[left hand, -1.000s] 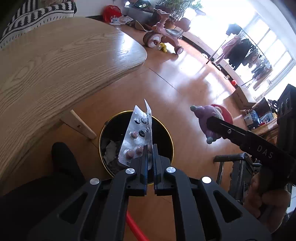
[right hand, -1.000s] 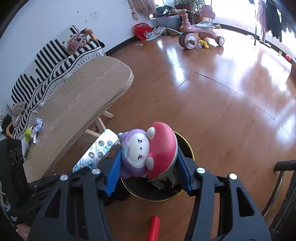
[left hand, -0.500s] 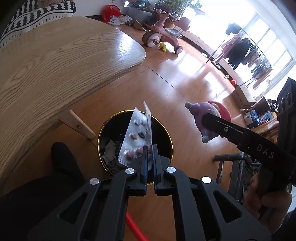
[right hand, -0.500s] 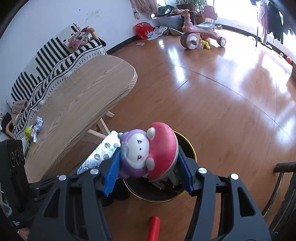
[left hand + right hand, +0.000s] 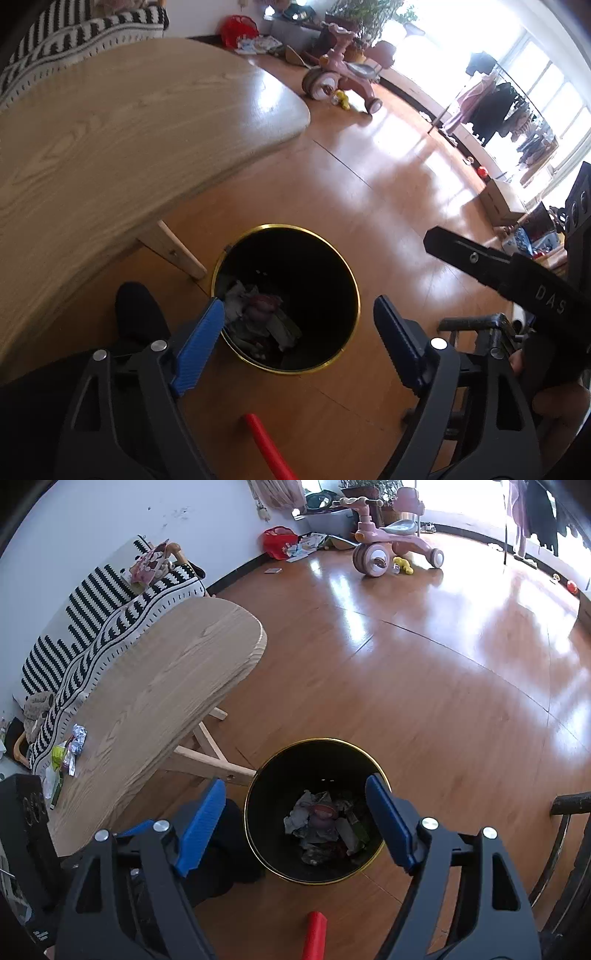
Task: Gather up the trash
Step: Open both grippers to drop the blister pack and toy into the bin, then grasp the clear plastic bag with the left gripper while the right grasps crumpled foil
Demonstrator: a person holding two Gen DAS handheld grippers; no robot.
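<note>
Wrappers (image 5: 70,749) lie far left on the surface (image 5: 155,701), nearer the left gripper (image 5: 295,332) than the right gripper (image 5: 295,819); both fingers spread wide, empty, over the bin (image 5: 258,786).

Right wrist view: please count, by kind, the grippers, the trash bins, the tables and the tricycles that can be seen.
Grippers: 1, the right gripper, open above the bin
Trash bins: 1, the black bin with a gold rim
Tables: 1, the wooden table
Tricycles: 1, the pink tricycle
Total: 4
</note>
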